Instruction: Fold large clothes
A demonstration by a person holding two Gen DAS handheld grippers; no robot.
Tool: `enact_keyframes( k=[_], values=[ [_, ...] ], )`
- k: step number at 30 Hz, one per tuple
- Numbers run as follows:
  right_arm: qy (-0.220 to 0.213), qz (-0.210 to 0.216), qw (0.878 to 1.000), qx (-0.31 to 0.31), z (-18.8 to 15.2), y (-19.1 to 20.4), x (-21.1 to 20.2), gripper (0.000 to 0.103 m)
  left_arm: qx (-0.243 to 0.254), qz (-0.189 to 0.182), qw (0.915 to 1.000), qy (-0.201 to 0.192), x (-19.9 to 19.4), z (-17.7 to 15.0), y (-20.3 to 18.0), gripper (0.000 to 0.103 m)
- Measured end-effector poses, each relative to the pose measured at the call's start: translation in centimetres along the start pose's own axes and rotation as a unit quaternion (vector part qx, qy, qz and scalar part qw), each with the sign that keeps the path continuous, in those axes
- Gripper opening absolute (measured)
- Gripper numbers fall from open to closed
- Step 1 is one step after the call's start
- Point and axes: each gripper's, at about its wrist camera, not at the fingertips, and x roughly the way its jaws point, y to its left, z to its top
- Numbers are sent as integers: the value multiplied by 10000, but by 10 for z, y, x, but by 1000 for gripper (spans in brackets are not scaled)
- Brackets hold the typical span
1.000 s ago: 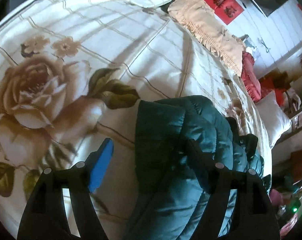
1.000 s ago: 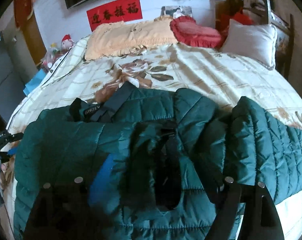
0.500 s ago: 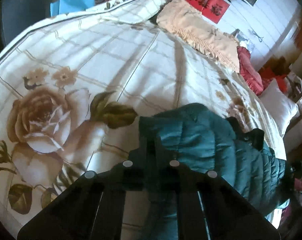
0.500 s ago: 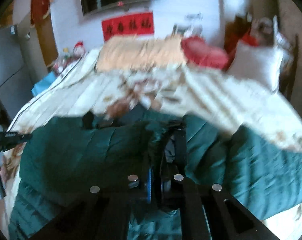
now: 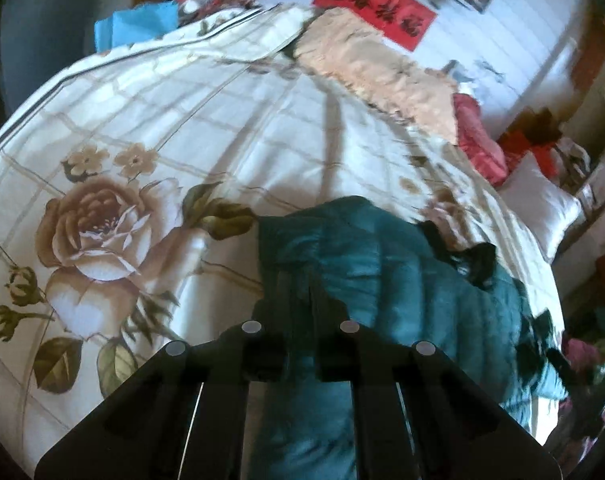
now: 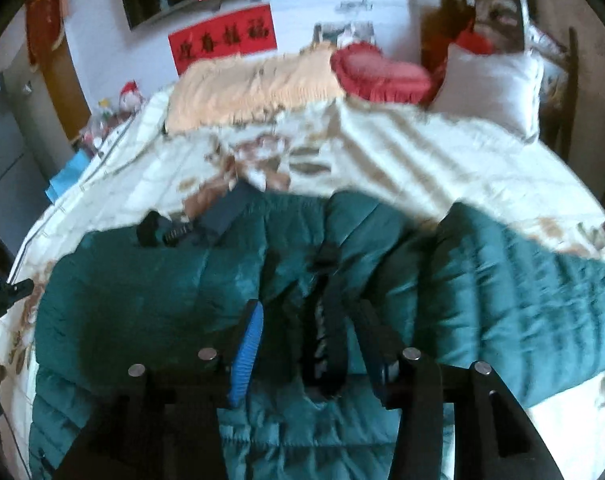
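Note:
A dark green quilted jacket (image 6: 150, 312) lies spread on a bed with a rose-print cover (image 5: 222, 128). It also shows in the left wrist view (image 5: 382, 264). My left gripper (image 5: 300, 304) is shut on the jacket's left edge, with green fabric pinched between its jaws. My right gripper (image 6: 310, 316) hangs over the jacket's middle, jaws apart around the dark zipper strip. Its blue finger pad (image 6: 246, 356) shows. One sleeve (image 6: 522, 292) lies out to the right.
A peach blanket (image 6: 254, 88), a red heart cushion (image 6: 382, 72) and a white pillow (image 6: 494, 84) lie at the bed's head. A red banner (image 6: 222, 42) hangs on the wall. A blue bag (image 5: 136, 26) sits beside the bed.
My left gripper closed on the jacket's edge and stays shut. My right gripper closed on the jacket's middle half a second ago and has now opened again.

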Motion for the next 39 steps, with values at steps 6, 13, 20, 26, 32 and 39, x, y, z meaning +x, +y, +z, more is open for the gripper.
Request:
enact_keyframes(
  k=[6,13,20,26,32,39],
  values=[
    [187,388,9980,-473,-9,30,-2,44,282,-43,9995,-105,-6,-27,-29,50],
    [572,-18,9960,-693,-17,38,53,39,718,242,9971,112,25,-47,-53,50],
    [741,-180,9958,-513,-15,21,74,36,920,533,9942,180,49,-58,-61,57],
    [508,57,9972,-548,-15,26,28,37,968,547,9937,146,50,-61,-62,59],
    [702,107,9942,-809,-33,33,30,37,991,574,9934,101,51,-62,-64,60],
    [756,-232,9927,-912,-44,22,47,37,1045,609,9926,106,50,-62,-64,60]
  ],
)
